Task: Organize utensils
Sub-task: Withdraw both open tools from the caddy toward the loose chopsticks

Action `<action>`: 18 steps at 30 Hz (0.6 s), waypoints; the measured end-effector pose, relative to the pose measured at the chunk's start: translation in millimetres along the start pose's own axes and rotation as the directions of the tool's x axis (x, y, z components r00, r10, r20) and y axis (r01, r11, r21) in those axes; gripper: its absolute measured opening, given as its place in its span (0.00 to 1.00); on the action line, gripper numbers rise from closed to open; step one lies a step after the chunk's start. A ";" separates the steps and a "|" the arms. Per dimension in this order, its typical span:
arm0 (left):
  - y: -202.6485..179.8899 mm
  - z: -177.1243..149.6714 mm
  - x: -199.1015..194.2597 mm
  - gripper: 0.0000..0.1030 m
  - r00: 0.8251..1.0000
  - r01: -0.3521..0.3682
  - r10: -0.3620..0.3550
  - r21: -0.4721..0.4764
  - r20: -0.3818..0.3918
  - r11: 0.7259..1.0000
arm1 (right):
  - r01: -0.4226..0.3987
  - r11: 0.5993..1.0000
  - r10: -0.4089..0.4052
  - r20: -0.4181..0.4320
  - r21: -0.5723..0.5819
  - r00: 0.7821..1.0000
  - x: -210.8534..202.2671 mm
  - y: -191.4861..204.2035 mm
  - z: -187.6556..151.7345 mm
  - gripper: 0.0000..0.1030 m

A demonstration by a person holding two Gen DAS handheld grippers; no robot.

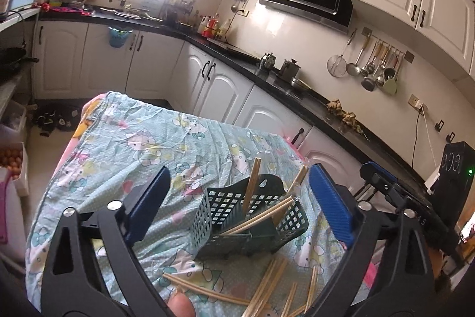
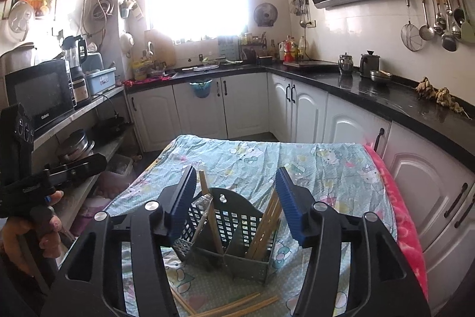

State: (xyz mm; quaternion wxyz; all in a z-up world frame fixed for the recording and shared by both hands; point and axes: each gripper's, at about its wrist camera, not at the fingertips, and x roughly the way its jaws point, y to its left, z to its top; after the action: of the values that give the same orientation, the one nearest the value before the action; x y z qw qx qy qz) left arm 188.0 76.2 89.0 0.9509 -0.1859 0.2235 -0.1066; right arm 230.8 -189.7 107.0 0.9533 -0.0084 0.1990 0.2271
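A dark green slotted utensil holder [image 1: 252, 225] stands on a table covered with a cartoon-print cloth [image 1: 154, 138]. Several wooden chopsticks [image 1: 261, 216] lean inside it. More chopsticks [image 1: 267, 290] lie loose on the cloth in front of it. My left gripper [image 1: 237, 198] is open and empty, above the holder. In the right wrist view the holder [image 2: 234, 233] stands between the fingers of my right gripper [image 2: 236, 198], which is open and empty. Chopsticks [image 2: 264, 225] stand in its right compartment, and loose ones [image 2: 231, 305] lie on the cloth below.
A black countertop [image 2: 371, 91] with white cabinets runs behind and to the right. A pink blanket [image 2: 406, 228] lines the table's right edge. Shelves with a microwave [image 2: 38, 97] stand left. The other gripper's handle [image 2: 44, 174] shows at the left.
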 end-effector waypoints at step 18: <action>-3.4 -18.1 -26.0 0.89 1.000 0.014 -0.014 -0.006 0.003 1.000 | -0.031 0.998 0.032 0.013 -0.047 0.999 -34.8 23.0 -20.7 0.63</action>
State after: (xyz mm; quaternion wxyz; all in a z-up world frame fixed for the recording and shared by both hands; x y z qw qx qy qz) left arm 156.4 75.1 85.3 0.9499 -0.1904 0.2211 -0.1123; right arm 184.6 -186.2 103.0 0.9505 -0.0258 0.1871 0.2469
